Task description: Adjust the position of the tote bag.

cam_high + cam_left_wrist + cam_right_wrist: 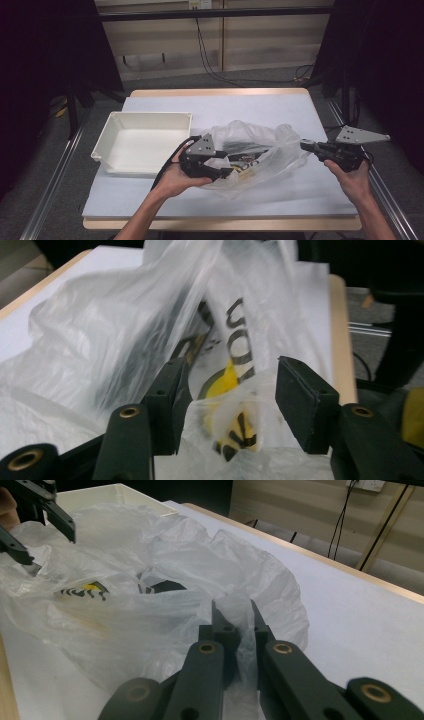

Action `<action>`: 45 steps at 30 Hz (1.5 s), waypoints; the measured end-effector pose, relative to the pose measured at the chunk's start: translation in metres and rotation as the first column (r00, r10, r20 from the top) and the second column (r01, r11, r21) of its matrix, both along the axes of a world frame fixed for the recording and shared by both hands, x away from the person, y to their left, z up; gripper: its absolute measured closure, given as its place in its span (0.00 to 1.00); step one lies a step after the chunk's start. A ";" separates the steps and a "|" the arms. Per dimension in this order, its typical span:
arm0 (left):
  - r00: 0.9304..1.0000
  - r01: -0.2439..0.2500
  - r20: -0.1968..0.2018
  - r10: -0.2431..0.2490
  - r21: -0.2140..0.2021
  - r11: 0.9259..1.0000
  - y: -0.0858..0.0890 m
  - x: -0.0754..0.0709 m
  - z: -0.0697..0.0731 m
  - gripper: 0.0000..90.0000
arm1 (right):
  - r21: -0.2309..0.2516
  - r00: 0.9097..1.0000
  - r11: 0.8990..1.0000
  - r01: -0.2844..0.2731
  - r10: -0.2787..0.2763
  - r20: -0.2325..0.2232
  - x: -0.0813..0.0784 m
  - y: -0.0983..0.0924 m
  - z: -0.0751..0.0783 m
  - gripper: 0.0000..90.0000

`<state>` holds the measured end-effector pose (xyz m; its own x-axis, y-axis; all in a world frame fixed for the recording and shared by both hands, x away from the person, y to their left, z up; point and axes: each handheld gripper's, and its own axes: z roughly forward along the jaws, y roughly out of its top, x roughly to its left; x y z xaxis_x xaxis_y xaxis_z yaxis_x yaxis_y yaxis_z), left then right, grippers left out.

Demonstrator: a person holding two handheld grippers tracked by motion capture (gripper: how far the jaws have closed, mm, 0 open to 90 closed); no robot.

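We see the right gripper (pixel 235 612) pinching the plastic bag's (pixel 260 150) edge. The left gripper (pixel 230 405) is spread, with bag film between its jaws.

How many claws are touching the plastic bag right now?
2. The left claw is open at the plastic bag, near its printed side; the right claw pinches the bag's right edge.
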<state>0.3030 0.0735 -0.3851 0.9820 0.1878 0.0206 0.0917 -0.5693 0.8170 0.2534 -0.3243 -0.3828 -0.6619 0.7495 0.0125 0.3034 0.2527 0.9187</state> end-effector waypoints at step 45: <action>0.949 -0.292 0.086 0.302 -0.113 0.950 0.095 0.063 0.026 1.00 | -0.186 0.988 0.977 0.100 -0.119 -0.093 0.065 -0.030 0.007 1.00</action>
